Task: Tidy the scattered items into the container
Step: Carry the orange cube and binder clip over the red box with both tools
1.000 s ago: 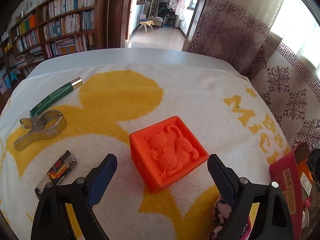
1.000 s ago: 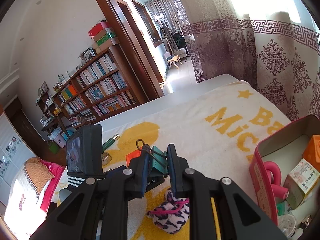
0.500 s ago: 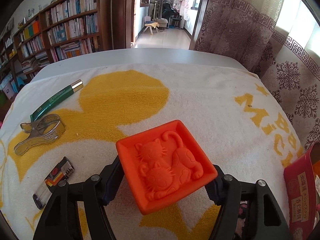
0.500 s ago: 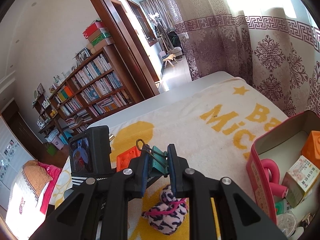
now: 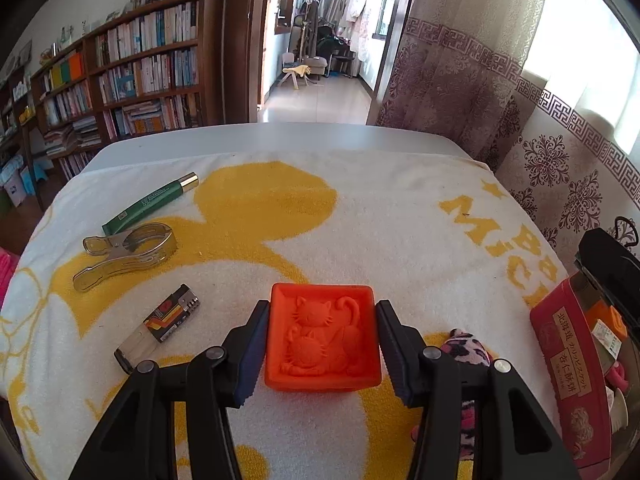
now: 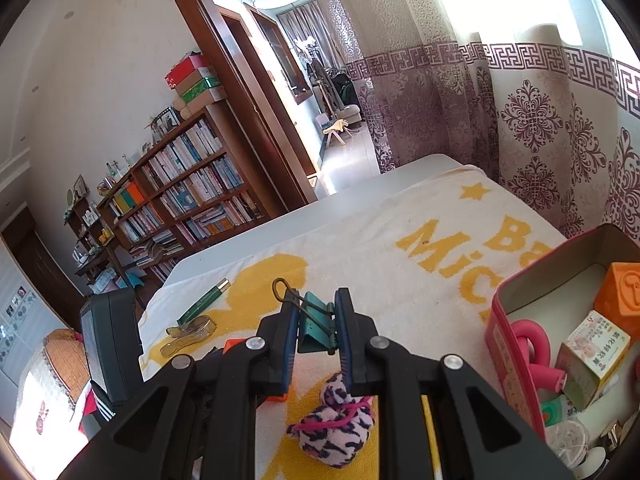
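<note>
A lived-in home: a tall wooden bookcase (image 5: 132,80) crammed with books fills the wall at ten o'clock. At twelve o'clock a doorway (image 5: 320,40) opens onto a room with hanging clothes, and patterned curtains (image 5: 500,112) cover a window at two o'clock.

Two wrist views over one towel-covered table

Each looks down along its fingers, close above the towel (image 5: 380,220); both share the leopard-print pouch (image 6: 336,428) and red tin (image 6: 516,344) beside them.
</note>
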The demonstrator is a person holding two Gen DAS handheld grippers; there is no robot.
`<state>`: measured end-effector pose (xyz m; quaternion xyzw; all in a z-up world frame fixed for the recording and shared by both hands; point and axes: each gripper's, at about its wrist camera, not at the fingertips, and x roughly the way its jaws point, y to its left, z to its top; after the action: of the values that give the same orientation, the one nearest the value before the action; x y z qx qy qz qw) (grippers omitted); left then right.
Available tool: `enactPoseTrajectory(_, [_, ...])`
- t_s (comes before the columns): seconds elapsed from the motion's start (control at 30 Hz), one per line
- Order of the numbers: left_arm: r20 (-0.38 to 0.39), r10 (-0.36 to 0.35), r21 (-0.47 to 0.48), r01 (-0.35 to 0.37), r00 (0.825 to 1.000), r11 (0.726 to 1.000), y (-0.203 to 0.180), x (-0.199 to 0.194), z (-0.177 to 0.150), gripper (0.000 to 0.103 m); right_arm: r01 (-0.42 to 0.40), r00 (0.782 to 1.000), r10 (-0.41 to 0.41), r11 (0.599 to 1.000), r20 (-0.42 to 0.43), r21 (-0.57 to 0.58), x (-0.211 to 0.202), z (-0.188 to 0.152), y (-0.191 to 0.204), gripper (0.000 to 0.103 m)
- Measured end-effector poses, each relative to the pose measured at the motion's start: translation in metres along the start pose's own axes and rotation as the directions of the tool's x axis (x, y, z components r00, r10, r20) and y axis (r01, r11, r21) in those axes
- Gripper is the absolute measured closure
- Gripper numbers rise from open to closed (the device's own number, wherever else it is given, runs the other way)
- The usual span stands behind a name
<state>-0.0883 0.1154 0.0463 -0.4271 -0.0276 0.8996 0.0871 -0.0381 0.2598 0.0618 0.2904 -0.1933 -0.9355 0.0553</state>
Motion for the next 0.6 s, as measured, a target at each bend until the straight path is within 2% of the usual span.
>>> enactPoseTrajectory(0.03, [-0.009, 0.012, -0.003, -0.012, 1.0, 1.0, 0.0, 0.002, -0.001, 0.048, 0.0, 1.0, 0.0, 1.0, -0.001, -0.004, 0.0, -0.001, 0.001, 0.083])
enactPoseTrajectory(0.07, [-0.025, 0.019, -0.008, -0.02, 0.999, 1.0, 0.0, 0.006, -0.002, 0.043, 0.001, 1.0, -0.001, 1.0, -0.002, -0.009, 0.001, -0.001, 0.002, 0.083])
enactPoseTrajectory(0.1, [-0.035, 0.024, -0.014, -0.024, 0.999, 1.0, 0.0, 0.009, -0.003, 0.028, 0.003, 1.0, -0.003, 1.0, -0.002, -0.016, 0.001, -0.002, 0.003, 0.083])
enactPoseTrajectory(0.13, [-0.031, 0.031, -0.02, -0.031, 0.999, 0.999, 0.0, 0.012, -0.005, 0.021, 0.005, 1.0, -0.005, 1.0, -0.001, -0.022, 0.001, -0.003, 0.004, 0.083])
enactPoseTrajectory(0.17, [-0.024, 0.045, -0.022, -0.046, 0.999, 0.999, 0.001, 0.015, -0.007, 0.019, 0.005, 1.0, -0.005, 1.0, 0.0, -0.027, 0.001, -0.004, 0.005, 0.083])
enactPoseTrajectory(0.23, [-0.042, 0.074, -0.029, -0.075, 0.996, 0.997, 0.002, 0.023, -0.01, 0.019, 0.001, 1.0, 0.0, 0.999, 0.002, -0.033, 0.001, -0.004, 0.005, 0.083])
enactPoseTrajectory(0.27, [-0.056, 0.069, -0.045, -0.072, 0.996, 0.996, 0.004, 0.027, -0.011, 0.023, -0.001, 1.0, 0.001, 0.999, 0.005, -0.034, 0.0, -0.004, 0.005, 0.083])
enactPoseTrajectory(0.3, [-0.075, 0.055, -0.064, -0.06, 0.996, 0.996, 0.007, 0.03, -0.013, 0.042, 0.0, 1.0, 0.001, 0.999, 0.009, -0.032, -0.002, -0.004, 0.004, 0.083])
enactPoseTrajectory(0.33, [-0.091, 0.041, -0.078, -0.048, 0.995, 0.996, 0.008, 0.032, -0.014, 0.048, 0.0, 1.0, 0.0, 1.0, 0.013, -0.027, -0.003, -0.004, 0.003, 0.083])
enactPoseTrajectory(0.43, [-0.079, 0.049, -0.061, -0.054, 0.996, 0.997, 0.001, 0.023, -0.016, 0.048, 0.002, 1.0, -0.001, 1.0, 0.028, -0.003, -0.008, -0.001, -0.005, 0.083])
enactPoseTrajectory(0.6, [-0.031, 0.018, -0.02, -0.019, 0.999, 1.0, -0.016, -0.005, -0.016, 0.048, -0.008, 0.999, 0.007, 1.0, 0.05, 0.024, -0.024, 0.004, -0.014, 0.083])
